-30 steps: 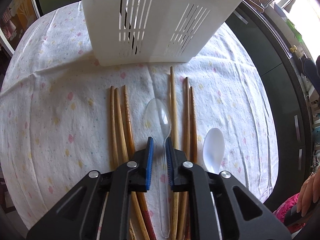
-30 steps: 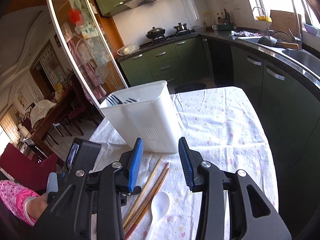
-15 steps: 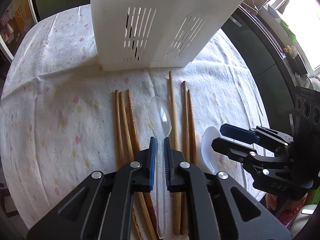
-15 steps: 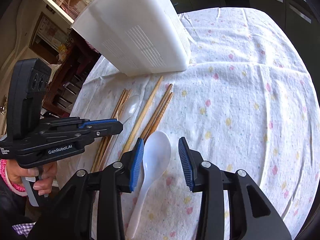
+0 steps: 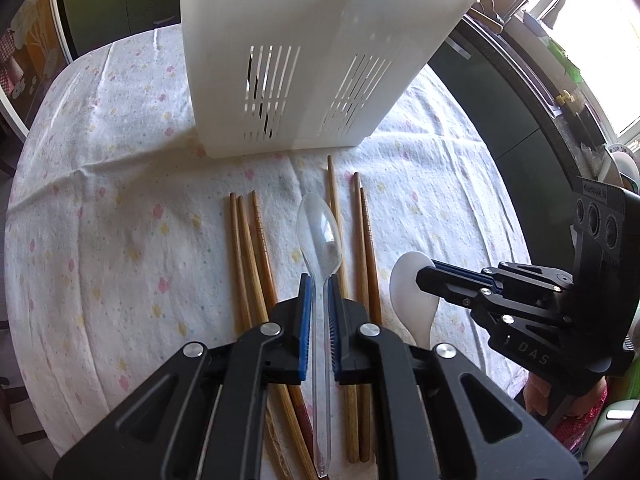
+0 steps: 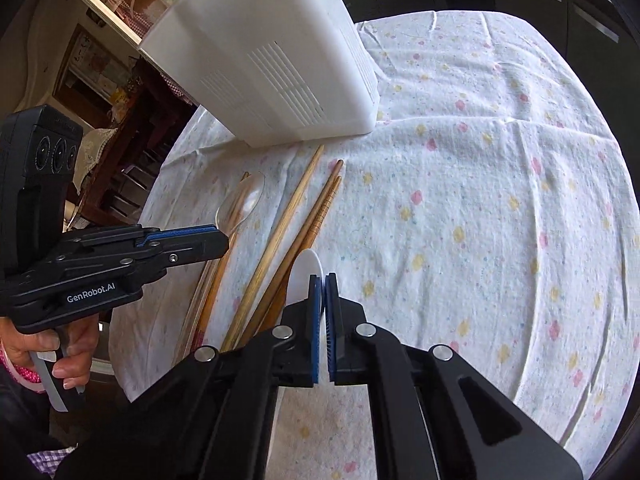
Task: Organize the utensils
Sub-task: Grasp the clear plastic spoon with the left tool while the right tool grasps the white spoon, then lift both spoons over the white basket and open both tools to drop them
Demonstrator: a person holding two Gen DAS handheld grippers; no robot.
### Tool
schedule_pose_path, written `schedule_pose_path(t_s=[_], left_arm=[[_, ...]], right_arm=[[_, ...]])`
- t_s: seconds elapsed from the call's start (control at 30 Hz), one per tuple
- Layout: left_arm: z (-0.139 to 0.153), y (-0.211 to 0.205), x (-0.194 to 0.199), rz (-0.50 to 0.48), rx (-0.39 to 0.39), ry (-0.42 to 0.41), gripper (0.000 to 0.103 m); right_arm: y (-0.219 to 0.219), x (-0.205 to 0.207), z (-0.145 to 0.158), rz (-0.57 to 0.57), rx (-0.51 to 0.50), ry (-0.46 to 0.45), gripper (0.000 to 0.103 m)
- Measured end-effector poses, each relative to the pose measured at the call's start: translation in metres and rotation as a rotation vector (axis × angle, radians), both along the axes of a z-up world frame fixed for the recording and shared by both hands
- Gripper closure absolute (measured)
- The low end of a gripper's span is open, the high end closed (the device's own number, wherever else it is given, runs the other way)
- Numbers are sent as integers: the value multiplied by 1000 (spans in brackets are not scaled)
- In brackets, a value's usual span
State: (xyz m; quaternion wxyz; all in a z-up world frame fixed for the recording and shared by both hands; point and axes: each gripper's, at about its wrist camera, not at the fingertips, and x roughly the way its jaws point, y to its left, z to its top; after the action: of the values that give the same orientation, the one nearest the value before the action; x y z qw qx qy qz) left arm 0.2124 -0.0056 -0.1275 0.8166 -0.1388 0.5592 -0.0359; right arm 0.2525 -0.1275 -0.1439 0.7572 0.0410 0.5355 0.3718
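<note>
My left gripper is shut on the handle of a clear plastic spoon, bowl pointing toward the white slotted utensil holder. My right gripper is shut on a white plastic spoon, held on edge; in the left wrist view that spoon sits between the right gripper's fingers. Several wooden chopsticks lie on the floral tablecloth on both sides of the clear spoon. The left gripper also shows in the right wrist view, with the clear spoon's bowl beyond its tip.
The utensil holder stands at the far side of the table, with dark utensils visible through its slots. Green kitchen cabinets and a counter with a sink run along the right. The table edge is close below both grippers.
My right gripper has closed on the white spoon, which now stands on edge. My left gripper has tightened on the clear spoon and lifted it slightly.
</note>
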Motion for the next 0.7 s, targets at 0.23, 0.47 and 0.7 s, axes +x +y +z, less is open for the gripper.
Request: schedule_pose_path(t_s=[0.23,0.47,0.7], left_arm=[[46,-1,-17,-31,-28,-115,95],[145,5,-32,-18,-53,-436,95],[209,22,-8,105,-44,-858,95]], right_arm=[[-18,-5,28,-44,71,-58,100],[-27,-13,34,-52,92,-76,99],[-43,-19,44,-81,117,-97,100]])
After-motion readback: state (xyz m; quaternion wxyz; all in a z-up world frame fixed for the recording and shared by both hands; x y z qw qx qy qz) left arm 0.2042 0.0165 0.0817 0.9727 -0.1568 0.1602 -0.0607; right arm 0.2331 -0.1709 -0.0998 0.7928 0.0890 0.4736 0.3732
